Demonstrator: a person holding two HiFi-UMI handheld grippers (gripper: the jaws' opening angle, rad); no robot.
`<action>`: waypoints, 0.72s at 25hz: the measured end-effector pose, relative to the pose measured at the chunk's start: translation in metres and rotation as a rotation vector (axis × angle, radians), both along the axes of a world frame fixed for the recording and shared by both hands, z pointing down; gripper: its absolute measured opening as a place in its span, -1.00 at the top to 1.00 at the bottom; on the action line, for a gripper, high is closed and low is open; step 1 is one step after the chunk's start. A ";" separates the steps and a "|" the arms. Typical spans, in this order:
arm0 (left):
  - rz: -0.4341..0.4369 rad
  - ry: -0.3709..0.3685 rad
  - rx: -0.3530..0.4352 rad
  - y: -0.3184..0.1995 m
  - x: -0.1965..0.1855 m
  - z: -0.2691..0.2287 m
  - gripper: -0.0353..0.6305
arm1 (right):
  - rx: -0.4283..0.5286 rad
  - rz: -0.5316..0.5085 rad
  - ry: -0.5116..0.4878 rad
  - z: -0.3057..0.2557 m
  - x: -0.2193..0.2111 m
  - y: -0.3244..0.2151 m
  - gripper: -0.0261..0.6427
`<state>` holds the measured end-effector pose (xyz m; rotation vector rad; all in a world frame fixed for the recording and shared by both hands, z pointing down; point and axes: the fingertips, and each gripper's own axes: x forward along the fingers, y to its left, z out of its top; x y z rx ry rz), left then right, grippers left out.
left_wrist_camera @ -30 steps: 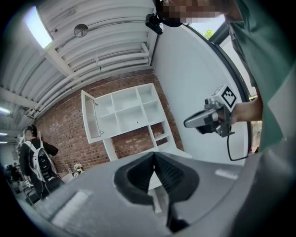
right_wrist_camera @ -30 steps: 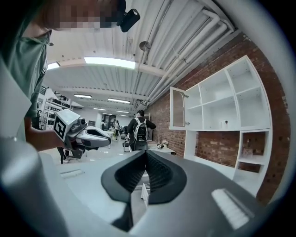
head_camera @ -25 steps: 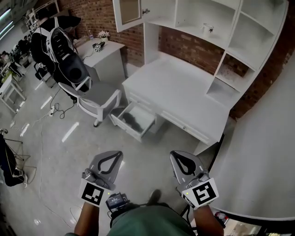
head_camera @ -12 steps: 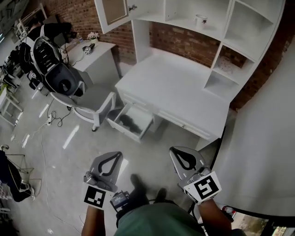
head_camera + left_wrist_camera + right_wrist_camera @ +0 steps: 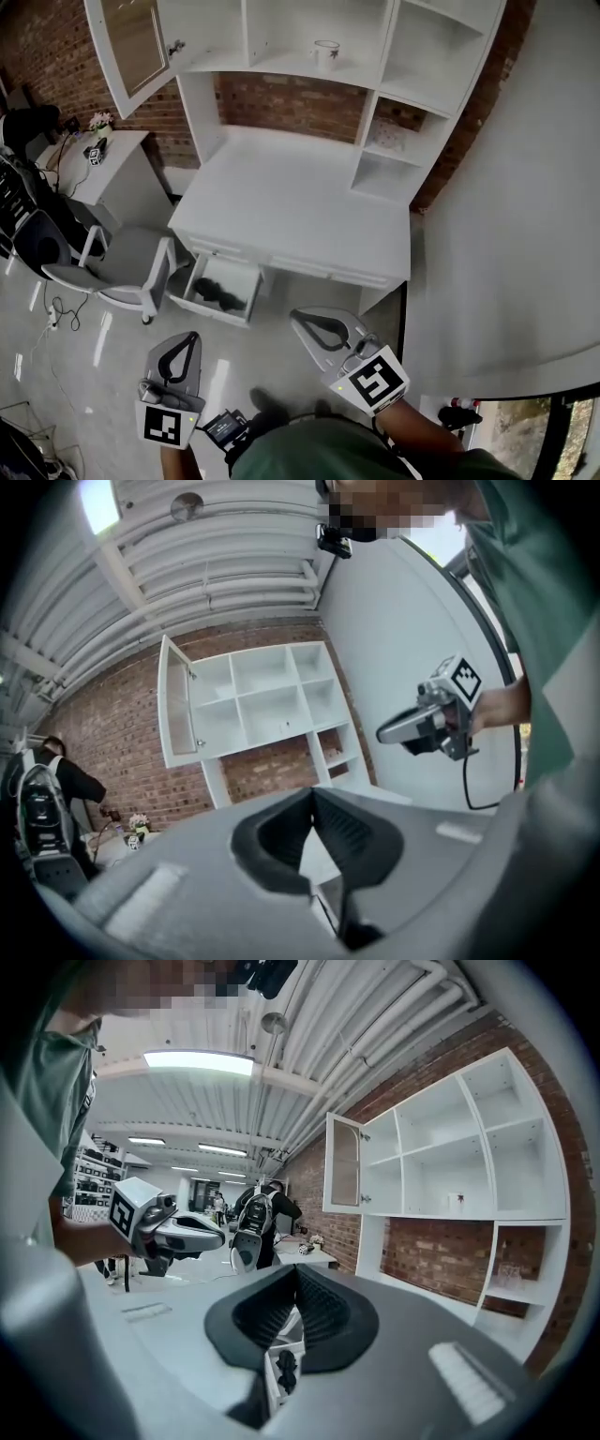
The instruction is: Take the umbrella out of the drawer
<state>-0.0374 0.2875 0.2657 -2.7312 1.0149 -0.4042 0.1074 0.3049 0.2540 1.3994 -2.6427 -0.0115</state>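
Your left gripper, jaws together, fills the lower frame, with white shelves at centre and your right gripper at right.

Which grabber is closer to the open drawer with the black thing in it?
Left. In the head view, the left gripper is just below the open drawer; the right gripper is farther off, to the drawer's right.
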 end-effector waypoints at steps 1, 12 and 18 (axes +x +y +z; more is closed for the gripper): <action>0.013 0.002 0.001 -0.010 -0.005 -0.001 0.88 | 0.000 0.011 -0.001 -0.001 -0.007 -0.009 0.91; 0.099 0.003 0.061 -0.088 -0.071 -0.003 0.88 | -0.012 0.052 0.052 0.007 -0.078 -0.082 0.91; 0.092 -0.022 0.031 -0.123 -0.085 0.007 0.88 | -0.027 0.027 0.061 0.011 -0.092 -0.125 0.91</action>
